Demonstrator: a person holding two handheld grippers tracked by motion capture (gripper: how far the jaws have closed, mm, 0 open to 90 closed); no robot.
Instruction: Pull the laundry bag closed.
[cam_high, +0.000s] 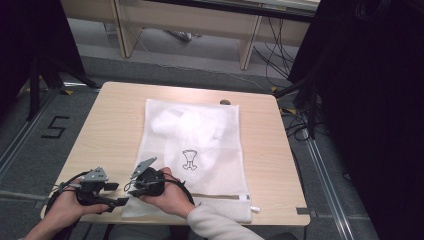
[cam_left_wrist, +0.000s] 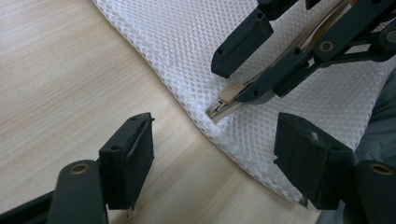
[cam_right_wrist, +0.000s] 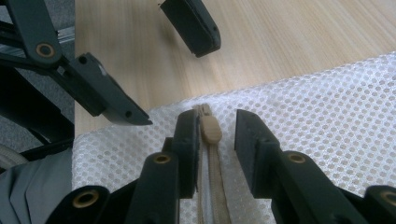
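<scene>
On the pale wooden counter (cam_high: 110, 125) lies a white mesh laundry bag (cam_high: 200, 145), grey floor and cables beyond. At its near corner the right gripper (cam_right_wrist: 212, 133) straddles the beige zipper pull (cam_right_wrist: 210, 128), jaws narrowed, one pad touching. Left gripper (cam_left_wrist: 212, 154) gapes wide beside.

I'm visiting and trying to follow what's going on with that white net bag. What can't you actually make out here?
- High view: the zipper pull is hidden under the right gripper and hand.
- High view: what lies inside the mesh bag is a white blur behind the netting.
- High view: the small dark thing at the table's far edge is too small to identify.
- Right gripper view: whether the jaws press the zipper pull.
</scene>
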